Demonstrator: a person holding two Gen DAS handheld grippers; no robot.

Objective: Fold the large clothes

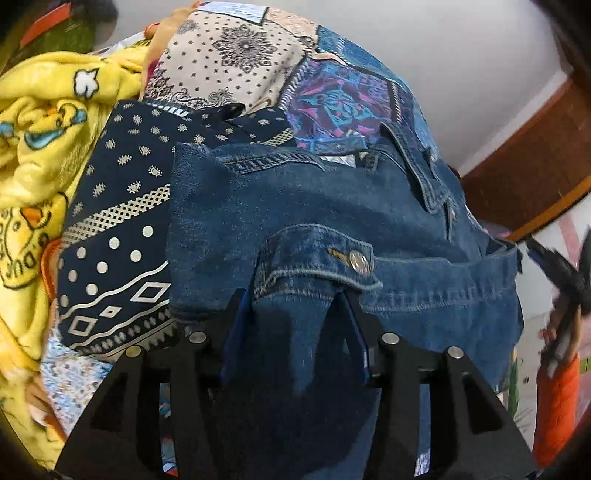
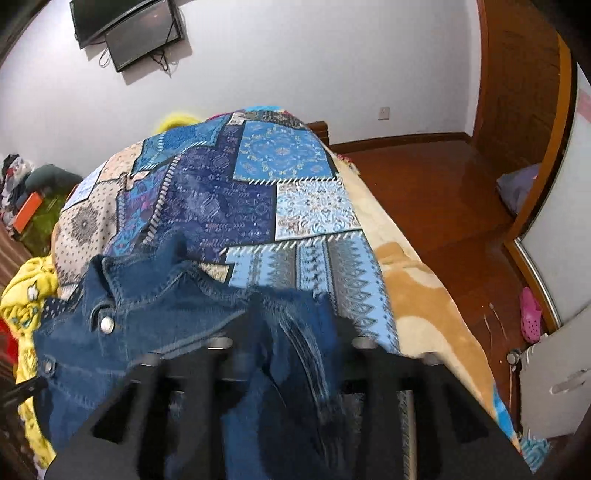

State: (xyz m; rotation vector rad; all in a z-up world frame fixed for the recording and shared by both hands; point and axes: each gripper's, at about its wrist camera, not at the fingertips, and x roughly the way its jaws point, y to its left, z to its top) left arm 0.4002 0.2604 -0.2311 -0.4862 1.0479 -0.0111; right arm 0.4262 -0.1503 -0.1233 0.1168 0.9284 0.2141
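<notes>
A blue denim jacket [image 1: 332, 206] lies in a loose heap on the bed, on top of a patchwork bedspread [image 2: 280, 155] of blue, purple and cream squares. In the left wrist view a buttoned cuff with a metal snap button [image 1: 359, 261] sits just ahead of the left claw [image 1: 295, 306]. The claw's two black fingers, lined with blue pads [image 1: 236, 325], stand partly apart, and a fold of denim runs down between them. The cloth fills the gap, but the pads do not seem to pinch it; the fabric looks slack there, though the close view makes that hard to judge.

Left of the jacket lies a navy cloth with white dots and diamond bands [image 1: 118, 229], and beyond it a crumpled yellow blanket with cartoon ducks [image 1: 44, 122].

In the right wrist view the right claw [image 2: 291, 332] is also partly spread, with a blurred fold of denim hanging between its fingers. The jacket's collar and another snap button [image 2: 106, 325] lie to the left. A tan blanket [image 2: 417, 295] shows under the bedspread's right edge. Beyond the bed are a wooden floor [image 2: 424, 177], a pink clog [image 2: 530, 320] and a wall-mounted television [image 2: 129, 29].
</notes>
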